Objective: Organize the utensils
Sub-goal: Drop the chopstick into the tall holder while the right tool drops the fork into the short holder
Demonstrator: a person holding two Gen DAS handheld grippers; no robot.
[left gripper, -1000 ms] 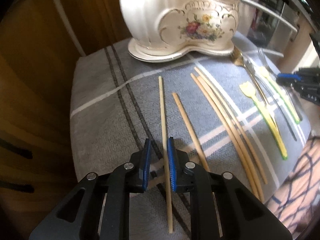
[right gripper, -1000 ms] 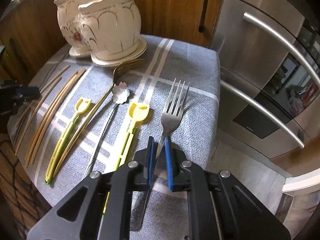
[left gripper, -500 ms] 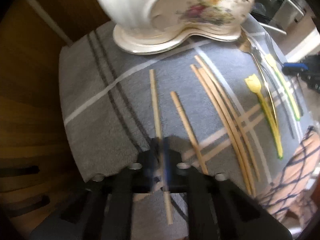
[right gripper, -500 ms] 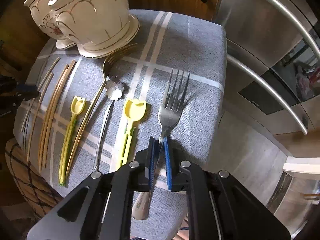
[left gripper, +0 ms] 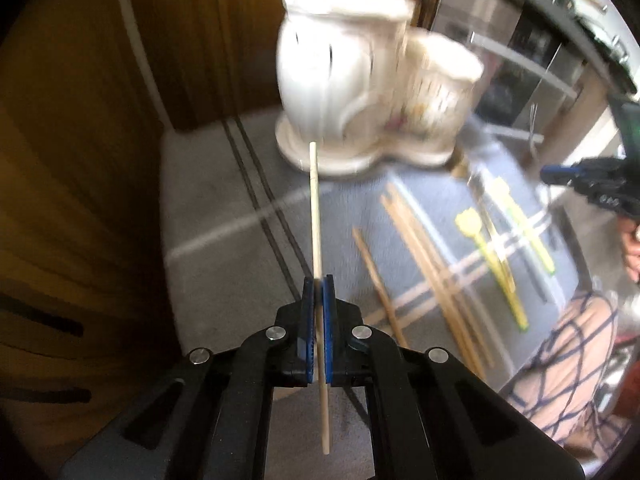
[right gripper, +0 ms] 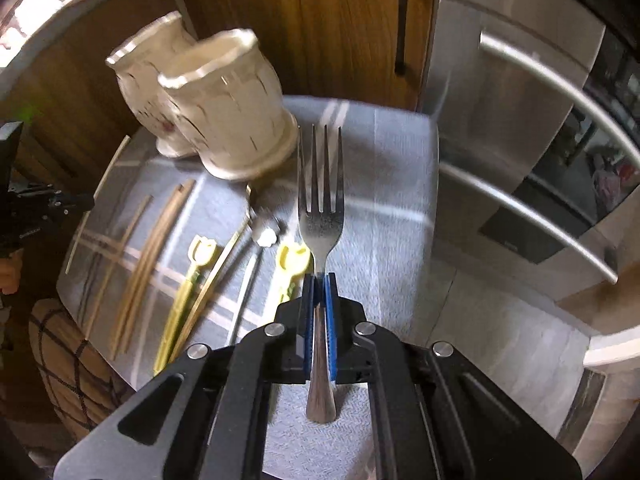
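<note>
The left hand-held gripper pinches a thin pale wooden chopstick above the grey checked cloth; the right hand-held gripper pinches a silver metal fork.

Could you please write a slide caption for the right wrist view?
Right tool grips a steel fork above the grey cloth, beside the white ceramic holder.

A pale wooden chopstick is clamped in the left claw, lifted off the cloth and pointing toward the cream ceramic holder. A steel fork is clamped by its handle in the right claw, tines forward. Other chopsticks and yellow utensils lie on the cloth.
</note>
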